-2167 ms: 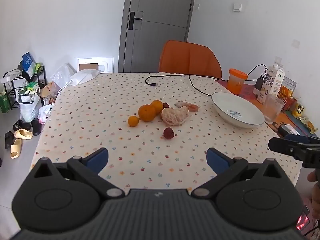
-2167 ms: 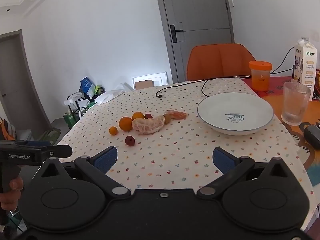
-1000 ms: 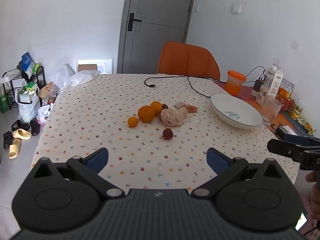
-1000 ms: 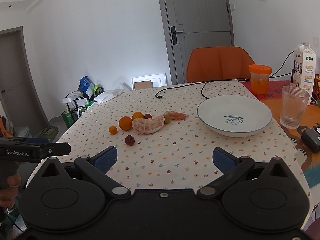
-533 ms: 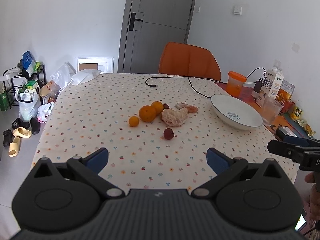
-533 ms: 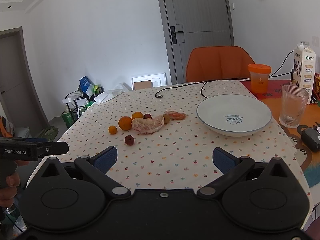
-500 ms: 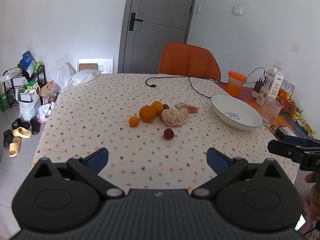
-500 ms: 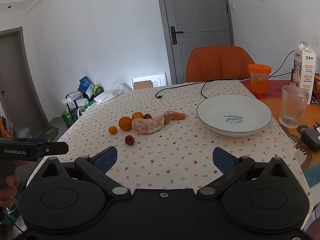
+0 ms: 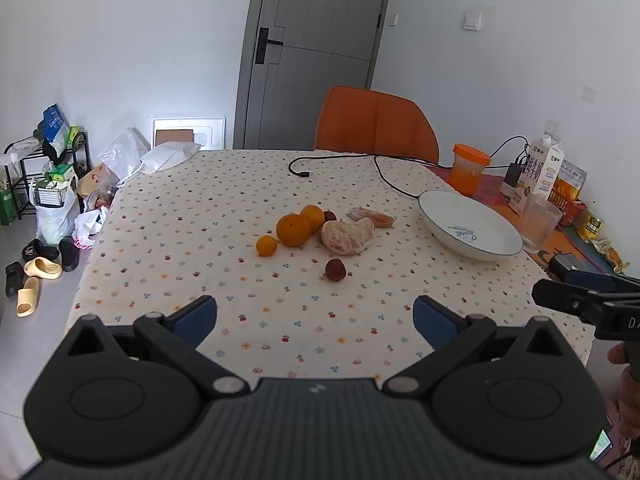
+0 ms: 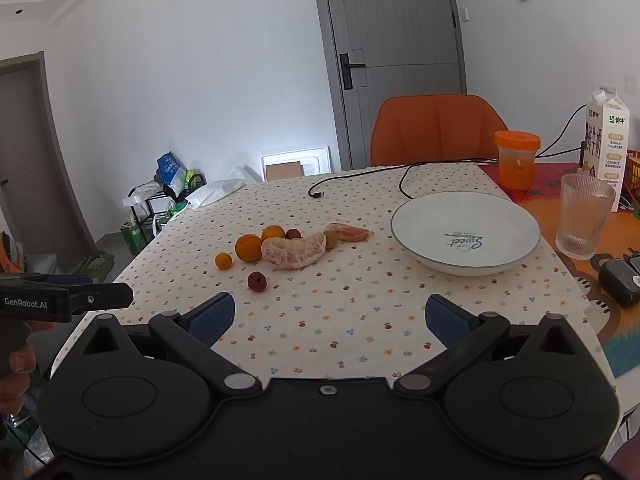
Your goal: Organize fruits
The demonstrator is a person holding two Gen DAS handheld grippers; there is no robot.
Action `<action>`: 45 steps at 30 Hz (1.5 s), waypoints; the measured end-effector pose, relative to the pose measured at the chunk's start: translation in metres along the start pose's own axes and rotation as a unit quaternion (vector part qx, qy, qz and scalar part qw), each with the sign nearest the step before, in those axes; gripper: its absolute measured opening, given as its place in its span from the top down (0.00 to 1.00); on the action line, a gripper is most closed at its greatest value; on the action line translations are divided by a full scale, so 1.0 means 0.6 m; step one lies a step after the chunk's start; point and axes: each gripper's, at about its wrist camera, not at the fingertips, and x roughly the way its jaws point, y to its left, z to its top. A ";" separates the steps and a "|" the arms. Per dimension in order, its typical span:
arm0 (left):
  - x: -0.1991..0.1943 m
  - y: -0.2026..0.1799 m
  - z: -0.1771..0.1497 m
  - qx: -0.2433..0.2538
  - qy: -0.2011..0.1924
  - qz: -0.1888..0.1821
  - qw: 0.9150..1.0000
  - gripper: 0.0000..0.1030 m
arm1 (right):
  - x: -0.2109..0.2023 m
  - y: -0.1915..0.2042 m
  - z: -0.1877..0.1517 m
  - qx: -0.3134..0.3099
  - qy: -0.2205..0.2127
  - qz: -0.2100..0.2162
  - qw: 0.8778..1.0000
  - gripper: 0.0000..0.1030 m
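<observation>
Both tongs are hanging spread wide and empty over the near edge of the surface point(image 10: 360, 320) — left tongs point(image 9: 315, 316), right tongs point(image 10: 330, 316). The fruits point(image 10: 292, 254) are sitting clustered mid-surface, left of the plate point(image 10: 420, 248); a small one behind the peeled piece is half hidden, possibly a date.

orange chair point(image 9: 376, 124), floral-dotted tablecloth point(image 9: 240, 208), white plate point(image 10: 424, 216)

Black left claw point(image 9: 316, 316) and right claw point(image 10: 330, 314), blue pads, silver screws, "GenRobot.AI" lettering.
</observation>
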 end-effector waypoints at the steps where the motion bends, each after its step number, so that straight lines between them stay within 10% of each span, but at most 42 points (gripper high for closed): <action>1: 0.000 -0.001 0.000 0.000 0.001 0.000 1.000 0.00 | 0.001 0.000 0.000 0.000 0.000 0.000 1.000 0.00; 45: 0.098 0.020 0.019 -0.007 -0.029 -0.011 0.999 0.02 | 0.106 0.001 -0.003 -0.002 0.014 0.041 0.999 0.00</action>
